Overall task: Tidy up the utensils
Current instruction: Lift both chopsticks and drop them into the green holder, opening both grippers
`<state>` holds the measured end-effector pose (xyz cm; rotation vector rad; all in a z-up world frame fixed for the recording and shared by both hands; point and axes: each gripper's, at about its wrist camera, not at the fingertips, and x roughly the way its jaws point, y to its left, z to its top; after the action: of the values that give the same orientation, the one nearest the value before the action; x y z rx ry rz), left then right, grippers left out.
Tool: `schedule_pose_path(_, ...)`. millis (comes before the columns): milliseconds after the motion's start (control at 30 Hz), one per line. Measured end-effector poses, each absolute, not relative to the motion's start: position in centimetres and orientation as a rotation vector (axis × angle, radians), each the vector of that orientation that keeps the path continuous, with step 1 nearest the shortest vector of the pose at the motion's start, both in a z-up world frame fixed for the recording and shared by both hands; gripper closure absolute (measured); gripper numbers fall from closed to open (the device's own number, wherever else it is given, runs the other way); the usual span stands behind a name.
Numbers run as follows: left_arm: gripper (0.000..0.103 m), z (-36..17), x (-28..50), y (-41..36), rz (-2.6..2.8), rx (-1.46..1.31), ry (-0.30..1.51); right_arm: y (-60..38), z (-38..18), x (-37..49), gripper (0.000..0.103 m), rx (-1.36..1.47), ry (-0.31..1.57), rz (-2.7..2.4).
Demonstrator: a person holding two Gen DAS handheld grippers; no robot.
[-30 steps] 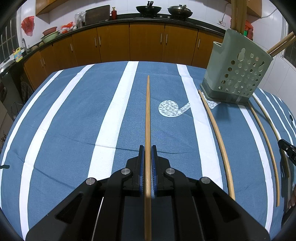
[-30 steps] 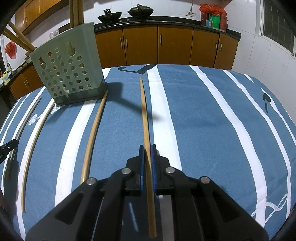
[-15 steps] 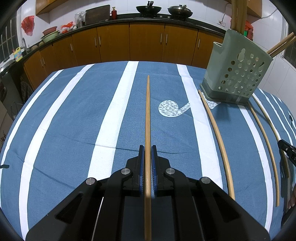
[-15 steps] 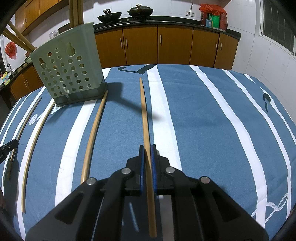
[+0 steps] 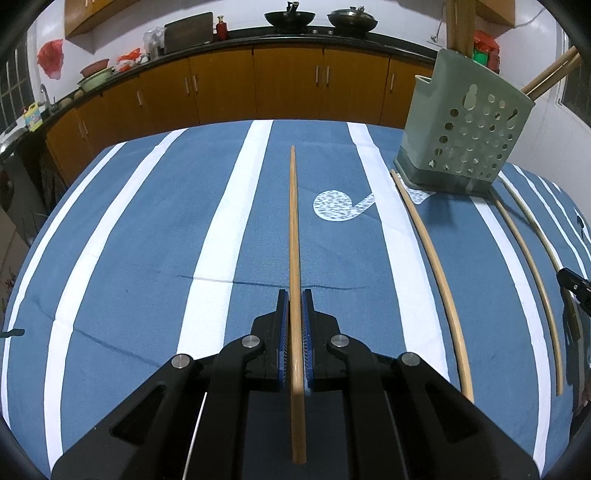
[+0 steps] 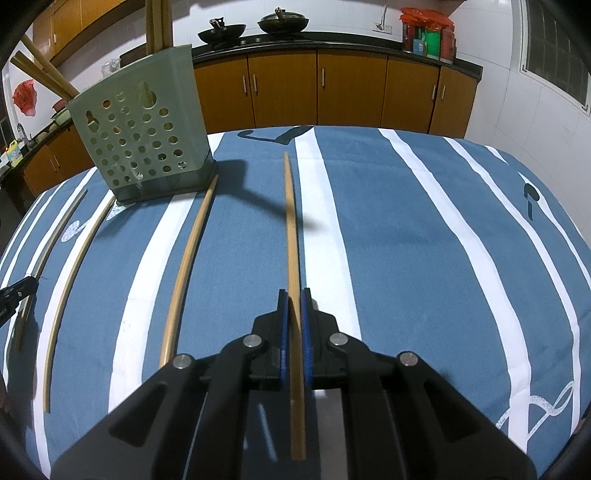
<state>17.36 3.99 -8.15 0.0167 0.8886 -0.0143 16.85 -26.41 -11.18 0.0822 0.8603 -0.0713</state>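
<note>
Chopsticks sit clamped in both of your tools. Your left gripper (image 5: pixel 294 295) has its blue-padded jaws pressed against a long wooden chopstick (image 5: pixel 294 229), which runs straight ahead from between them, its far tip out over the blue cloth beside a white stripe. Your right gripper (image 6: pixel 294 295) pinches a second chopstick (image 6: pixel 290 229) the same way; that one leans slightly left of centre as it reaches forward, and it throws a dark shadow onto the cloth near its far end, so it appears lifted off the surface.

Beyond your hands, the striped tablecloth (image 5: pixel 147 240) carries loose sticks. In the left wrist view, a pale bamboo chopstick (image 5: pixel 432 266) lies to the right of the held one, and two thinner sticks (image 5: pixel 532 266) lie farther right, near the black tip of your other tool at the frame edge. In the right wrist view, one loose chopstick (image 6: pixel 188 258) lies just left of the held one, its far end close beside the holder's base.

Farther off stands the green perforated utensil holder (image 5: pixel 465 129), upright on the cloth, with several wooden sticks already standing and leaning in it. Behind the table runs a row of wooden kitchen cabinets (image 6: pixel 321 92), with two dark woks (image 5: pixel 290 16) on the counter.
</note>
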Motion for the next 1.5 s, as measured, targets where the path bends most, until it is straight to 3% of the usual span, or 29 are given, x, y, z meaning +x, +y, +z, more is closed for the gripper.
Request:
schedule_pose_path(233, 0.095, -6.3, 17.1, 4.6, -0.027, -0.016, 0.863, -27.1, -8.5, 16.0, 0.095, 0.102, 0.791, -0.071)
schedule_pose_path(633, 0.096, 2.4, 15.9, 4.2, -0.081, -0.060, 0.622, -27.4, -1.5, 14.6, 0.095, 0.131, 0.585, -0.051)
schedule_pose_path(967, 0.096, 5.2, 15.7, 3.5, -0.120, -0.070, 0.547, -27.2, 1.3, 14.1, 0.095, 0.145, 0.506, -0.033)
schedule_pose_path(1500, 0.096, 15.8, 14.1, -1.9, -0.261, -0.066, 0.234, -24.7, 13.9, 12.8, 0.095, 0.196, 0.198, 0.161)
